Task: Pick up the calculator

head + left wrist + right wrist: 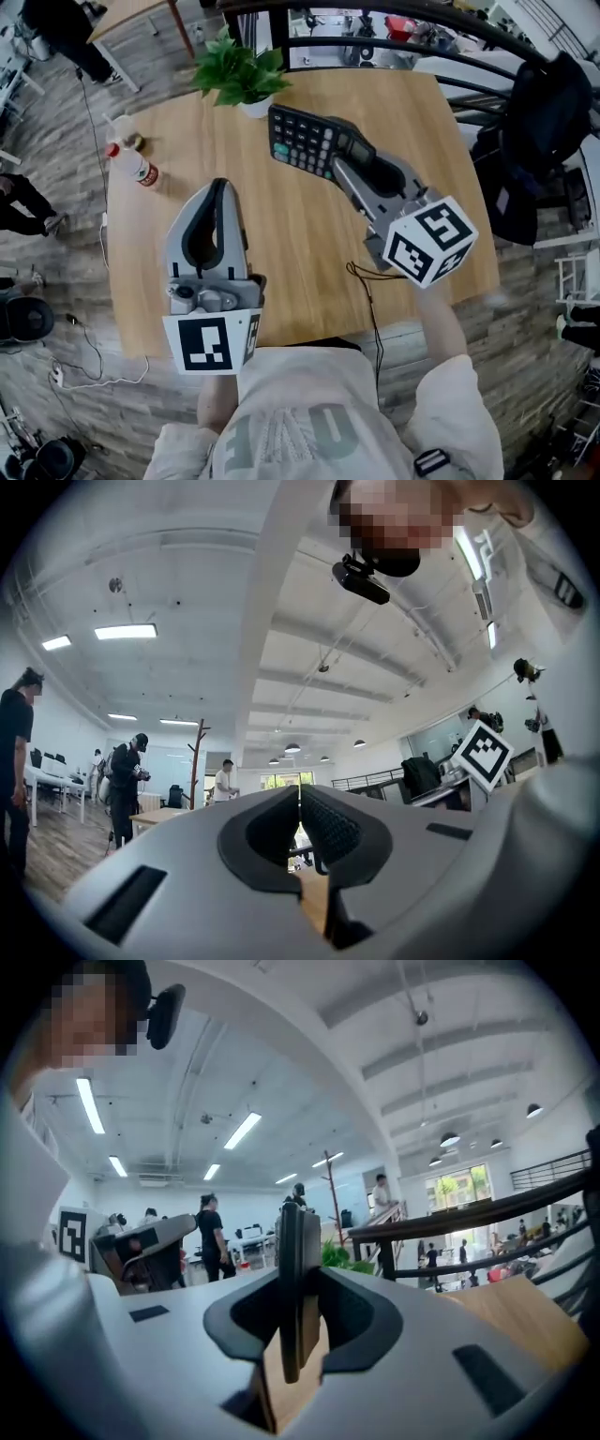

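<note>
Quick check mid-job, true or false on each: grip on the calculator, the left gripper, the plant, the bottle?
The right gripper is shut on the calculator. True.
The left gripper holds the bottle. False: its jaws are together on nothing; the bottle lies on the table.
The potted plant stands near the table's far edge. True.
The calculator lies flat on the table. False: it stands on edge in the right gripper's jaws.

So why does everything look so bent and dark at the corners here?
Head view: the wide lens bows the light wooden table; lighting is even. Left gripper view: black circular rim, curved ceiling beams, bright strip lamps. Right gripper view: same rim; the flat black calculator, pinched in the right grey tongs, looks slightly soft.
</note>
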Motion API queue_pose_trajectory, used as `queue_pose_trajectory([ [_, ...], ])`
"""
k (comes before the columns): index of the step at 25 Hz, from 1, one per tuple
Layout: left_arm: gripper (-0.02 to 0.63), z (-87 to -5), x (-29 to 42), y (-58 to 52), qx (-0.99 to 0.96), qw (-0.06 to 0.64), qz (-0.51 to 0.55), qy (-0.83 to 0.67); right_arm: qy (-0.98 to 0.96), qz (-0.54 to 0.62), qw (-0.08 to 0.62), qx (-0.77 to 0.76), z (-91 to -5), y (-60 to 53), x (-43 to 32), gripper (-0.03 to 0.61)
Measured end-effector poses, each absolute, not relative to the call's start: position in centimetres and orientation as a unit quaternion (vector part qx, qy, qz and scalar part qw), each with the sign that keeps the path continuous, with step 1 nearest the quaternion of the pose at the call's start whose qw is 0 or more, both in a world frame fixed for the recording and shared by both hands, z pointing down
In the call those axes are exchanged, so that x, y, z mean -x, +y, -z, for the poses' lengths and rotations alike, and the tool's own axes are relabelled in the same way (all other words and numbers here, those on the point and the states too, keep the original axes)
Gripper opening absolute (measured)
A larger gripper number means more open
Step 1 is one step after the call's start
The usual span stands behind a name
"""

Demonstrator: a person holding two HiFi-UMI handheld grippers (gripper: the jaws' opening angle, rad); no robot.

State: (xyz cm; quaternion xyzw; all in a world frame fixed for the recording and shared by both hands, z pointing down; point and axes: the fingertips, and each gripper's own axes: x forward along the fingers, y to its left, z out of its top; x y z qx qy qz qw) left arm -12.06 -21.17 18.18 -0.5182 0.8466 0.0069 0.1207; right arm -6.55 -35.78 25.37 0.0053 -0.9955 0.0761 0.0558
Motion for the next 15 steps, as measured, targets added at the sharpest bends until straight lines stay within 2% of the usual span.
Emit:
queue_pose_trajectory([
  [7, 0.012, -17.3, 9.4, -22.1, 0.537, 0.131, -0.027, 0.833, -0.984, -0.064, -0.009, -0.168, -23.6, -35.9, 0.1, 0.106],
  [15, 0.012, -16.7, 7.2, -23.3, 0.552, 0.149, -0.025, 0.82, -0.974, -0.108, -0.053, -0.192, -22.8, -34.4, -3.0, 0.106],
])
